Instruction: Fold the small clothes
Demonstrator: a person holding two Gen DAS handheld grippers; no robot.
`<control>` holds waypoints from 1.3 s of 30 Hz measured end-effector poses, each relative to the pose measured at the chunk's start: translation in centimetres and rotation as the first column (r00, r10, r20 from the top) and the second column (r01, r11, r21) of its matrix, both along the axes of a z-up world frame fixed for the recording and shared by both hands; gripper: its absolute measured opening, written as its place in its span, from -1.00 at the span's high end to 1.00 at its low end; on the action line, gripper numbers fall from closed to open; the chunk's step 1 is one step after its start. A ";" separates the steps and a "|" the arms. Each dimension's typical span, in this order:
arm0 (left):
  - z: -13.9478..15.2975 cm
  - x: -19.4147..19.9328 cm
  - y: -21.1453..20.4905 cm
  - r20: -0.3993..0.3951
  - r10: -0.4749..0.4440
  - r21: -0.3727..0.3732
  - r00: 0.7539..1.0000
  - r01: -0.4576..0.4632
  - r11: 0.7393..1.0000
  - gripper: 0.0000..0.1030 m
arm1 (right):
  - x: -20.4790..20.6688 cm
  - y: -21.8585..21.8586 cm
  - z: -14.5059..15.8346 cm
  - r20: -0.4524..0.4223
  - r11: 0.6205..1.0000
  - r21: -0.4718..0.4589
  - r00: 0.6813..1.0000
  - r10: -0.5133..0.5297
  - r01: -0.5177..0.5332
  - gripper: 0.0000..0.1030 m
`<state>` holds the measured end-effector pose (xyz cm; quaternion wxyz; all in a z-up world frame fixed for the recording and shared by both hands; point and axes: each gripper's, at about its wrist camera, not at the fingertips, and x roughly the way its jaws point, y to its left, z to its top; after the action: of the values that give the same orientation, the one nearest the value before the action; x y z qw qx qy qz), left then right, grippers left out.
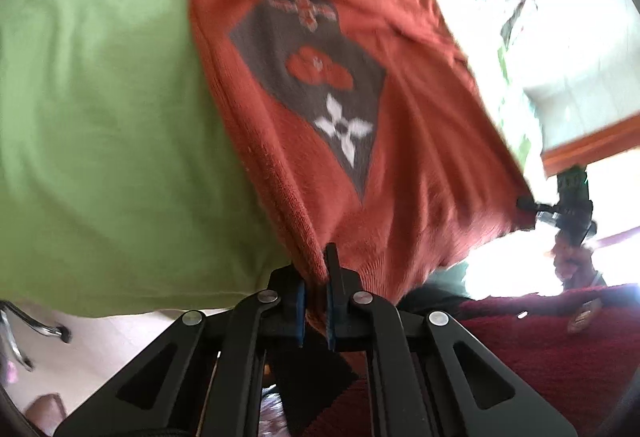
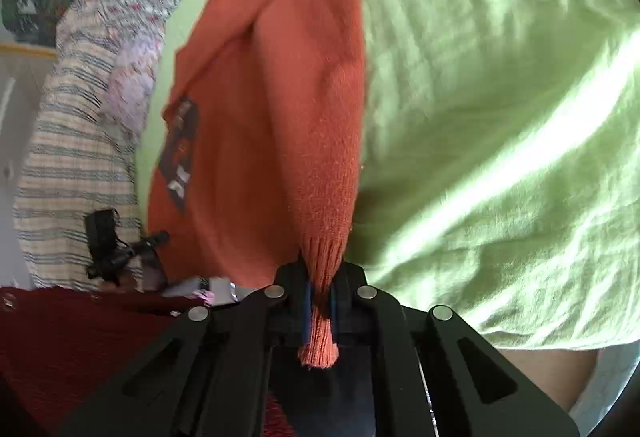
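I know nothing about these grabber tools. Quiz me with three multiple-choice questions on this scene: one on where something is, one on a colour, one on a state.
1. What lies beneath the orange sweater?
A. a green sheet
B. a bare wooden floor
C. a blue towel

2. What colour is the four-petal flower on the sweater's grey patch?
A. yellow
B. white
C. black

3. How does the left gripper stand?
A. wide open, holding nothing
B. shut on the sweater's edge
C. shut on a spoon

Answers:
1 A, the green sheet spreads behind the sweater in both views.
2 B, the white flower shows on grey.
3 B, orange knit is pinched between its fingers; the right gripper also grips an edge.
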<state>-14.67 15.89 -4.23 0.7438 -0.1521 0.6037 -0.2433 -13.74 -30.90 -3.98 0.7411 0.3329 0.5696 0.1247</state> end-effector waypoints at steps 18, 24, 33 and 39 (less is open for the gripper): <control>8.9 14.8 2.2 0.251 0.233 -0.194 0.939 -0.187 0.963 0.90 | 13.7 -3.8 9.9 0.341 0.978 0.148 0.921 -0.188 0.145 0.86; 7.4 23.1 2.1 0.251 0.330 -0.194 0.910 -0.287 0.938 0.90 | 22.7 -4.7 9.6 0.346 0.980 0.079 0.917 -0.201 0.185 0.86; 2.6 31.7 2.3 0.158 0.403 -0.172 0.901 -0.376 0.910 0.89 | 33.3 -5.3 4.9 0.242 0.980 0.022 0.950 -0.197 0.198 0.86; -0.8 34.2 2.6 0.068 0.437 -0.150 0.897 -0.424 0.893 0.76 | 36.3 -5.9 1.6 0.151 0.976 -0.026 0.966 -0.208 0.214 0.83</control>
<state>19.49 18.50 -5.04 0.7967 -0.3182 0.4998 -0.1190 22.61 -36.85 -2.43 0.7969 0.3659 0.4772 0.0573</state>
